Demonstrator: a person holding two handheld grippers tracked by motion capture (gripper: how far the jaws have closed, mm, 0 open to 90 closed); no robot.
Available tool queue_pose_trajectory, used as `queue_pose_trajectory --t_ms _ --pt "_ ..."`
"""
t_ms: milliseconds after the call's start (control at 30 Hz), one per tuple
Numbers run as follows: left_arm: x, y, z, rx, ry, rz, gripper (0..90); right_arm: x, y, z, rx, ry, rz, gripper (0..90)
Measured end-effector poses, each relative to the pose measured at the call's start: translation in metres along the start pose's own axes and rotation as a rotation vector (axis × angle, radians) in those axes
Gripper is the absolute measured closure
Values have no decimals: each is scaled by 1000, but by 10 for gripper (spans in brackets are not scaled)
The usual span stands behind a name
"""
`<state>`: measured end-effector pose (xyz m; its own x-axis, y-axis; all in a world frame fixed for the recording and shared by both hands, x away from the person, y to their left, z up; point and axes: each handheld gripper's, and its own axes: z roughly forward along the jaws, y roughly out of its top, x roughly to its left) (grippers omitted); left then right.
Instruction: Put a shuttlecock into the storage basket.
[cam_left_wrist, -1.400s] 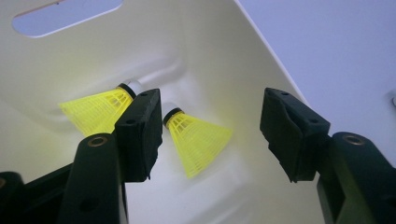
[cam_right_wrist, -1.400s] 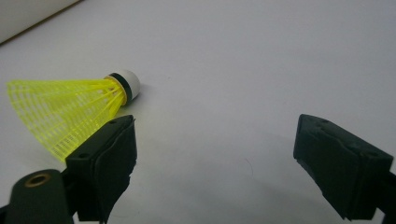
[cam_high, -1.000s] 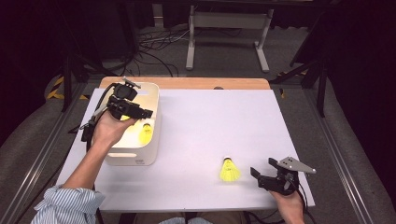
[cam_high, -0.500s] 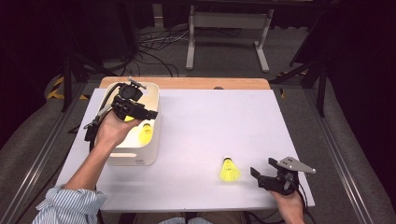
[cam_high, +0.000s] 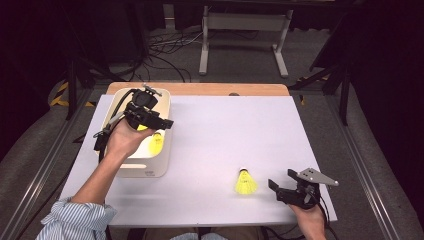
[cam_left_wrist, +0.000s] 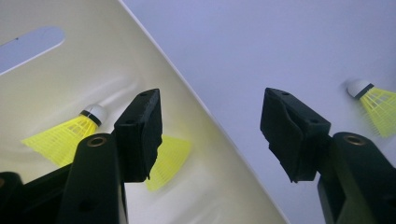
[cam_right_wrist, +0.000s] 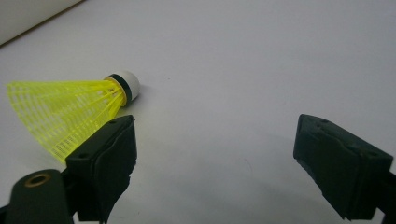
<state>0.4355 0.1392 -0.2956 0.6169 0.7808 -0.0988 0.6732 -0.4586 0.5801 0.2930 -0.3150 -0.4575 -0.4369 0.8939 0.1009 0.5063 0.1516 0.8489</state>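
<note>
From the high view, you sit at a white rectangular table (cam_high: 210, 145) with a gripper in each hand. Your left gripper (cam_high: 150, 118) hangs over a cream, rounded plastic tub (cam_high: 150, 167) that stands at the table's left side. Its jaws are apart and nothing is between them. One yellow mesh shuttlecock with a white cork tip (cam_high: 156, 142) lies in the tub, and a scrap of yellow beside the gripper may be a second one. Your right gripper (cam_high: 281, 181) rests at the near right corner of the table, jaws apart and empty. One more yellow shuttlecock (cam_high: 245, 182) lies on the bare table just to the left of it, cork pointing away from you.

In the left gripper view, the two black jaws stand wide apart with empty air between them. The left jaw is above the tub's interior, the right jaw above the white table, and the tub's rim runs between them. Two yellow shuttlecocks lie in the tub: one with its white tip showing (cam_left_wrist: 65, 133), and one partly hidden behind the left jaw (cam_left_wrist: 168, 158). A third lies out on the table at the far right edge (cam_left_wrist: 376, 105).

In the right gripper view, the two black jaws are spread wide and hold nothing. One yellow shuttlecock (cam_right_wrist: 70, 116) lies on its side on the table, just beyond the left jaw, not between the jaws.
</note>
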Motion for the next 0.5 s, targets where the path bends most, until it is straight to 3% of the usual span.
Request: queue_pose_trajectory --t_ms 500 --pt "-14 6 8 14 -22 32 401 0 0 -1 -1 -1 -1 139"
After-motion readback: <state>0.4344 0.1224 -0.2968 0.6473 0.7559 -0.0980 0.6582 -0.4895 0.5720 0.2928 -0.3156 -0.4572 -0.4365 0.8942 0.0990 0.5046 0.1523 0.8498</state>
